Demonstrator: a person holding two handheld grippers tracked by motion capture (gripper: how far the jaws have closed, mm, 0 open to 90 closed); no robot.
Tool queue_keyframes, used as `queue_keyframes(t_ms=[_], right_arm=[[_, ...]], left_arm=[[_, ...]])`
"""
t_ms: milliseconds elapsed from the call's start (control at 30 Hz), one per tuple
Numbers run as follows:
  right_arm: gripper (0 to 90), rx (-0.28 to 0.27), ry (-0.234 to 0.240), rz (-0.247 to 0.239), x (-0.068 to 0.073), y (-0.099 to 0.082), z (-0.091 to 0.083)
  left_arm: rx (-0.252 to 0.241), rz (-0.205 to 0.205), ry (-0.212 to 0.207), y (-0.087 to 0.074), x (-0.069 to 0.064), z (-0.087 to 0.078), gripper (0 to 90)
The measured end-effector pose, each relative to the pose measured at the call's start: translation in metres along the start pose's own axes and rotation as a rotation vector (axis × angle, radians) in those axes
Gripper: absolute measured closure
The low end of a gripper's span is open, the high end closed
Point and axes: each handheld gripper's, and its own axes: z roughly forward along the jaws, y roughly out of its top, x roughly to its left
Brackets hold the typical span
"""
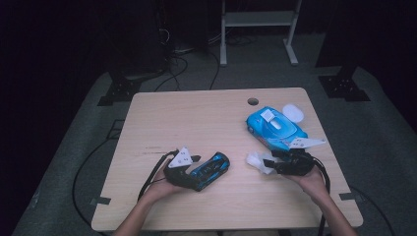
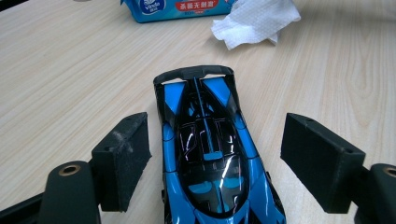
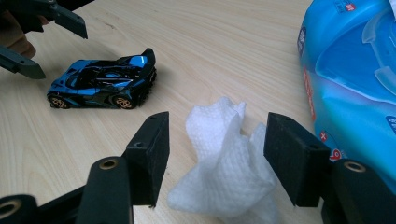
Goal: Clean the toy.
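Now both tools gape: left (image 2: pixel 215 158) straddles the car (image 2: pixel 210 154), right (image 3: pixel 215 158) the wipe (image 3: pixel 224 163).

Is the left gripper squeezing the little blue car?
No: in the left gripper view the toy car sits on the table between the two black fingers, with bare wood showing on both sides.

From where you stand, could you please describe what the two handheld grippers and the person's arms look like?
Both grippers are black. The left gripper carries a grey three-cornered plate dotted with small marks, and so does the right gripper. Black cables trail back from each along the forearms. Up close, the fingers are matt black rectangular blocks on arms with brass-coloured rivets. The forearms show no sleeves.
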Motion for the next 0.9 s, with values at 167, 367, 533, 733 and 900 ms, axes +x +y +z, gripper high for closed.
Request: queue_keyframes(t_ms=[167, 367, 533, 733, 900], right_arm=[[38.3, 0.001, -0.002, -0.003, 0.0, 0.001, 0.001], [37.1, 0.005, 0.0, -0.006, 0.001, 0.001, 0.002], [35.5, 0.007, -0.003, -0.008, 0.002, 0.001, 0.001], [34.6, 0.008, -0.001, -0.012, 0.003, 0.001, 0.002], [34.4, 0.004, 0.002, -0.013, 0.004, 0.001, 0.003]], left_arm=[[-0.002, -0.01, 0.006, -0.001, 0.002, -0.004, 21.5], [-0.002, -0.018, 0.02, -0.005, 0.003, -0.013, 20.4], [-0.002, -0.026, 0.033, -0.009, 0.005, -0.02, 19.9], [0.005, -0.031, 0.062, -0.017, 0.007, -0.029, 19.6], [0.007, -0.035, 0.079, -0.022, 0.008, -0.035, 19.1]])
